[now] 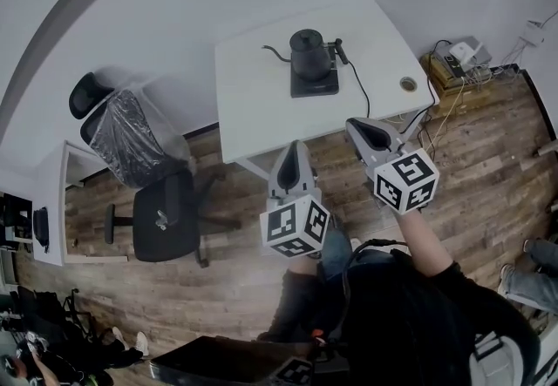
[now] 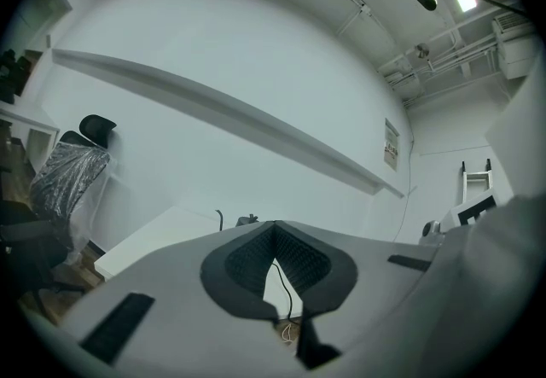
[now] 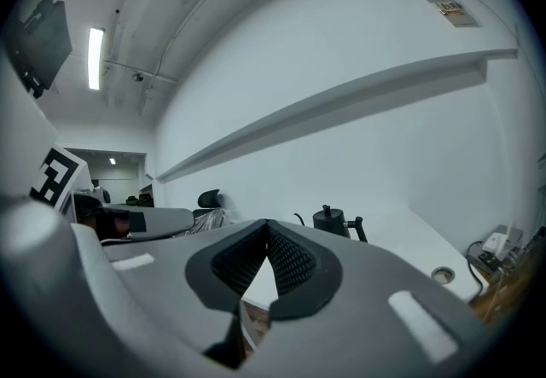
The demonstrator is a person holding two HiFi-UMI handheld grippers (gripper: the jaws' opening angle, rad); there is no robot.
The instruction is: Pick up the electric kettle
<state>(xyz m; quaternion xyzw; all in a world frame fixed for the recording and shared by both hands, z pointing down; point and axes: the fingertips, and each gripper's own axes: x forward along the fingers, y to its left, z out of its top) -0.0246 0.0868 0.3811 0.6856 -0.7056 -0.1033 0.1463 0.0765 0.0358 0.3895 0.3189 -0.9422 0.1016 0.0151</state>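
Note:
A black electric kettle (image 1: pixel 309 54) with a thin gooseneck spout stands on its square black base (image 1: pixel 315 83) in the middle of a white table (image 1: pixel 253 88). Its cord (image 1: pixel 360 88) runs off toward the near edge. My left gripper (image 1: pixel 293 161) hovers at the table's near edge, shut and empty. My right gripper (image 1: pixel 367 132) is beside it, also shut with nothing held, nearer the kettle's right side. In the right gripper view the kettle (image 3: pixel 334 221) shows beyond the closed jaws (image 3: pixel 267 235). In the left gripper view only the spout tip (image 2: pixel 219 216) peeks over the shut gripper (image 2: pixel 274 235).
A black office chair (image 1: pixel 166 214) stands left of the table on the wooden floor, with a plastic-wrapped chair (image 1: pixel 118 127) behind it. A round grommet hole (image 1: pixel 408 84) is near the table's right corner. A power strip and cables (image 1: pixel 460 57) lie on a box at the right.

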